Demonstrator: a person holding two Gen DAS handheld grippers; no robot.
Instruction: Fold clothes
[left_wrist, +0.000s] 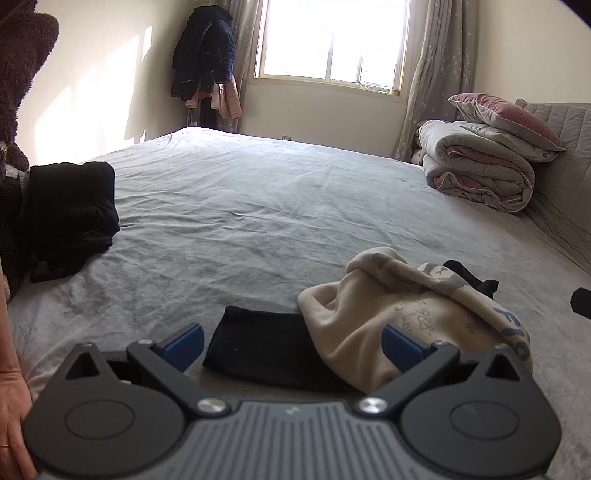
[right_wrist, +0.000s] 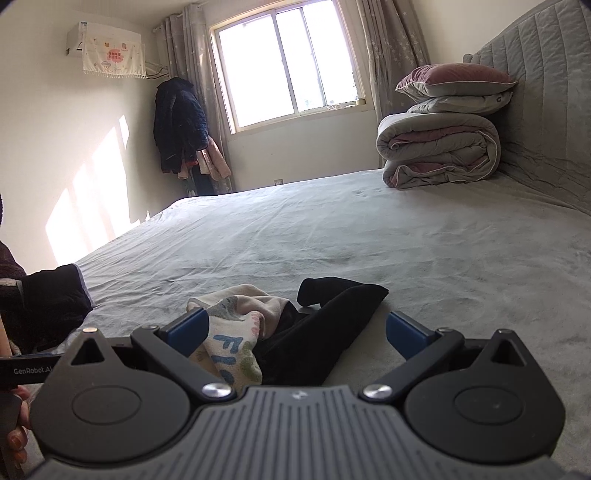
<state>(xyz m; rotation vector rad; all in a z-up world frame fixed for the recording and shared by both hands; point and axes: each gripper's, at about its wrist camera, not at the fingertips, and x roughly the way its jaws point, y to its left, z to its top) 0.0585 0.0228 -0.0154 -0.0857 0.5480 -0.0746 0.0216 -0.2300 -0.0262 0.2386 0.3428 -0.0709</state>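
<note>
Both tools hang low over the near edge of the bed (right_wrist: 332, 229), and neither has taken hold of anything yet. The left tool (left_wrist: 291, 349) has its blue pads spread wide apart, with nothing between them; so does the right tool (right_wrist: 297, 332).

The work in hand is the small heap just ahead of them: a cream garment (left_wrist: 406, 317) with printed lettering, crumpled into a mound, and a black garment (right_wrist: 325, 328) tangled up with it. From the left wrist view a flat black piece (left_wrist: 258, 350) pokes out from under the cream mound, on the side towards the left tool; whether it belongs to the same black garment cannot be told. Far off to the left of the heap sits a dark pile of clothes (left_wrist: 70, 210), which looks already folded, though that is only a reading.

So the step appears to be picking the next item to fold. The next move likely calls for separating the two pieces: one tool closing on an edge of the cream garment, the other steadying or drawing away the black one, then spreading a single piece flat on the open sheet beyond the heap.
</note>
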